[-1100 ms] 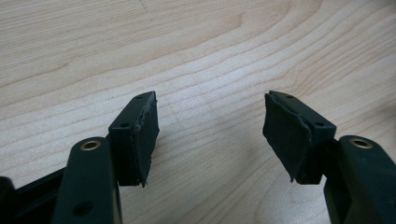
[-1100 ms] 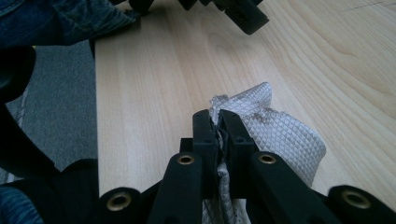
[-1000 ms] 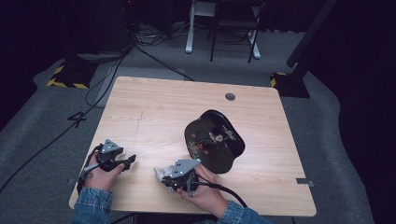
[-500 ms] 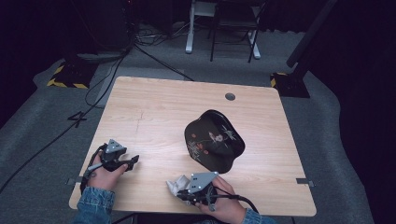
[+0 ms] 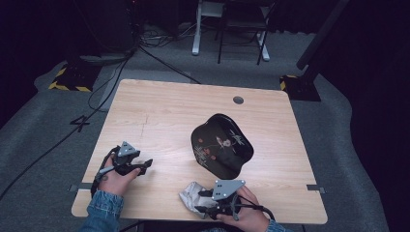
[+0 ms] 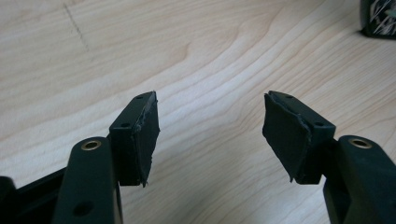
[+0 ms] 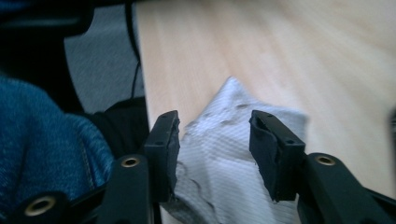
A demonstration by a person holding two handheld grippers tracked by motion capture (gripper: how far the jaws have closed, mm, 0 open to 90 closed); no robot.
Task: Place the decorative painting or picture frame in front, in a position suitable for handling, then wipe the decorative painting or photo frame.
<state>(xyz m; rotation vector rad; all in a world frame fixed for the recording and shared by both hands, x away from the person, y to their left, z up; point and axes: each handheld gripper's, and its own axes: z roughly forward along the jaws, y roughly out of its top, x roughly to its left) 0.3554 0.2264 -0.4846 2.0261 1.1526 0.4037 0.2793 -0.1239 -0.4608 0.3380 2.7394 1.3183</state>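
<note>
**A:** Nearest the person, what is the right gripper (image 5: 205, 203) doing at the table's front edge?

**B:** It lies low over the crumpled grey cloth (image 5: 192, 195). Its jaws have just been opening; in the right gripper view they stand apart with the cloth (image 7: 219, 163) lying between and below them, and the pads do not press on it. My guess is that the cloth is being let go there, or is about to be re-gripped, close to the edge where the hand reaches easily.

**B:** The denim sleeve (image 7: 46, 158) is close at that side, just off the table.

**A:** And the left gripper (image 5: 140, 166)?

**B:** Parted jaws, nothing between them, only bare wood of the table (image 6: 196, 60) under them. It hovers near the front left, well apart from the cloth, probably waiting out of the way.

**A:** Further out?

**B:** A black lacquer tray (image 5: 221, 146) with a floral pattern sits right of centre, beyond the cloth; its corner (image 6: 379, 18) peeps in at the left gripper's view. If the cloth is for wiping it, nothing stands between them.

**A:** Anything beyond?

**B:** A small round hole (image 5: 238, 100) near the far edge, then cables and a chair on the floor.
</note>
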